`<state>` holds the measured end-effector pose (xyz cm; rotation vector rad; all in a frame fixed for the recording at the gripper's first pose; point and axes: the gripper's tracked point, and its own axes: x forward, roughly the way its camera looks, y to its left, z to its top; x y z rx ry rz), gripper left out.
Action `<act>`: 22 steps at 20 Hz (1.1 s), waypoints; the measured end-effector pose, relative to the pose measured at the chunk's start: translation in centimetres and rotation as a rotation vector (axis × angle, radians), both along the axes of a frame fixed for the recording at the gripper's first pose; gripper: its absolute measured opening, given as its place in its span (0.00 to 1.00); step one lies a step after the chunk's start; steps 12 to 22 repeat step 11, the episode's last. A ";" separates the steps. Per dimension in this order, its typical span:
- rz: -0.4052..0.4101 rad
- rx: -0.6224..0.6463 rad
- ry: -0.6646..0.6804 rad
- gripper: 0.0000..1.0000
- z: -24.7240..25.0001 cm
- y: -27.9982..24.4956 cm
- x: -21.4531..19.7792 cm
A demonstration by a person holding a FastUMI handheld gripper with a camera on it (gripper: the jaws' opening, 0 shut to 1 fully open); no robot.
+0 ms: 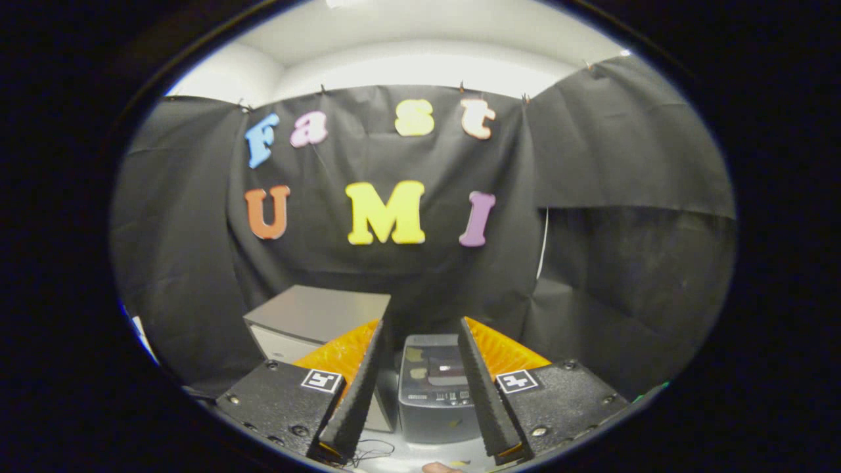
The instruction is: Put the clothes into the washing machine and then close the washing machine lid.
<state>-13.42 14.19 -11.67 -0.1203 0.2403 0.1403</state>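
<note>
Gripper [420, 387] fingers stand spread apart, gripping nothing. Straight ahead of them, framed in the gap between the fingers, sits the small washing machine [437, 394], its top panel facing up and its control strip toward the gripper. A grey box [315, 318] stands just left of the washing machine. Clothes cannot be made out. Judged approach: straight forward along the finger axis.

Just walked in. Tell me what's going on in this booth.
A person is holding a handheld gripper with its jaws open and empty, aimed at a small grey washing machine that sits just beyond and between them. A grey box stands beside the machine. Nothing is gripped yet, and I cannot make out any clothes.
</note>
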 end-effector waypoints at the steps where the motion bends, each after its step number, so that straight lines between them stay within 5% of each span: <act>1: 0.026 -0.006 -0.039 0.76 1.3 -0.4 -1.9; 5: 0.108 -0.021 -0.133 0.79 4.4 -1.8 -8.9; 10: 0.160 0.010 -0.084 1.00 2.9 -3.7 -13.6; 22: 0.158 0.020 -0.077 1.00 2.9 -4.1 -14.2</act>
